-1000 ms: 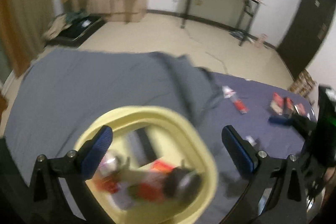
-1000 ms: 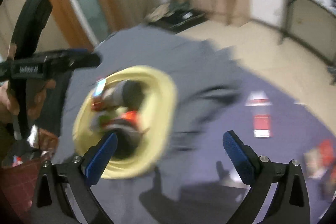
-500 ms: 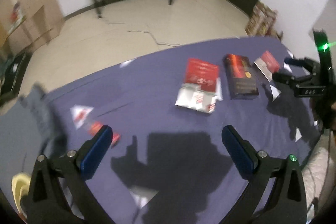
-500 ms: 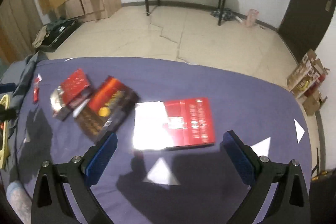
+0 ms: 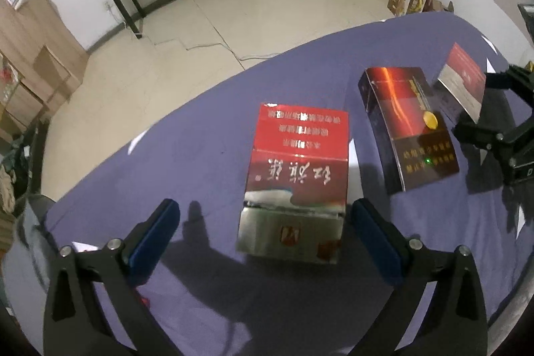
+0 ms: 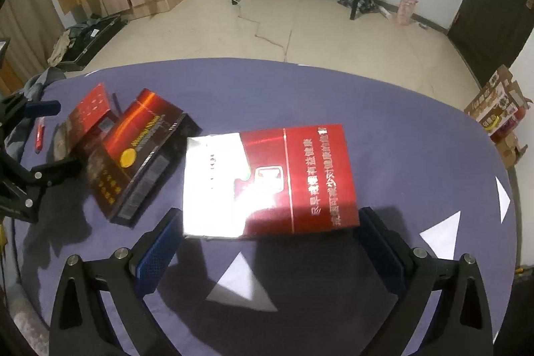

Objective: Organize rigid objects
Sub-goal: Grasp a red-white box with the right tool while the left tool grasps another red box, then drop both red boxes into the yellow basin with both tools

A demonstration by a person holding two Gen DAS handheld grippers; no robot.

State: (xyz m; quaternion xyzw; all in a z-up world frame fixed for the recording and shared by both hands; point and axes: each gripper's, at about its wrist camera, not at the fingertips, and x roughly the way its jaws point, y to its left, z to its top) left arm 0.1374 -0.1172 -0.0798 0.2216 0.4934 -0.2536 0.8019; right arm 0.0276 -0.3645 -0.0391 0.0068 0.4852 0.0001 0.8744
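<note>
Purple cloth (image 5: pixel 200 155) covers the table, and three flat cartons lie on it. Left gripper (image 5: pixel 263 232) is seen pointing down over a red and silver pack (image 5: pixel 295 175); its jaws have just been closing, the pack's near end lies between them, the right pad just beside its edge, the left pad well apart. No pinch is made yet. Right gripper (image 6: pixel 267 239) is spread wide around a larger red carton (image 6: pixel 270 179), both pads close beside its near corners; contact cannot be told. A dark brown box (image 6: pixel 133 155) lies between the two, its corner close to the red carton.

Risks judged from here:
- left jaws off-centre on the pack, so one pad may arrive first and the pack be shoved or spun across the cloth
- glossy foil faces, grip possibly slipping
- grip only at the near end, so the carton may droop or pivot when lifted
- both grippers working close, the brown box liable to be knocked
- cloth may be dragged and bunched
</note>
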